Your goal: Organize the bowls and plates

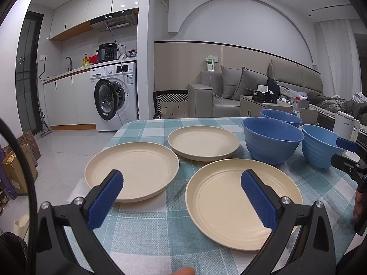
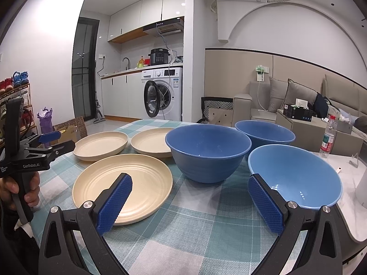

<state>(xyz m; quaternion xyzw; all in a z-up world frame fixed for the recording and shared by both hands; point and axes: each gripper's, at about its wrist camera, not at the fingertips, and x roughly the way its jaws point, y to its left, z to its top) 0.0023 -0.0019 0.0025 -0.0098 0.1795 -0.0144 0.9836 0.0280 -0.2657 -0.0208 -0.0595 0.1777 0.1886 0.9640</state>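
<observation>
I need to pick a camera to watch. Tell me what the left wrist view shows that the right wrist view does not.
Left wrist only: a white kettle at the table's right edge. Right wrist only: a shoe rack and a water bottle. Both: three cream plates, three blue bowls, checked tablecloth, washing machine, and both the left gripper and right gripper open.

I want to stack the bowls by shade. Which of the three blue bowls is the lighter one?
The light blue bowl, nearest the right gripper. The two darker bowls sit behind it.
</observation>
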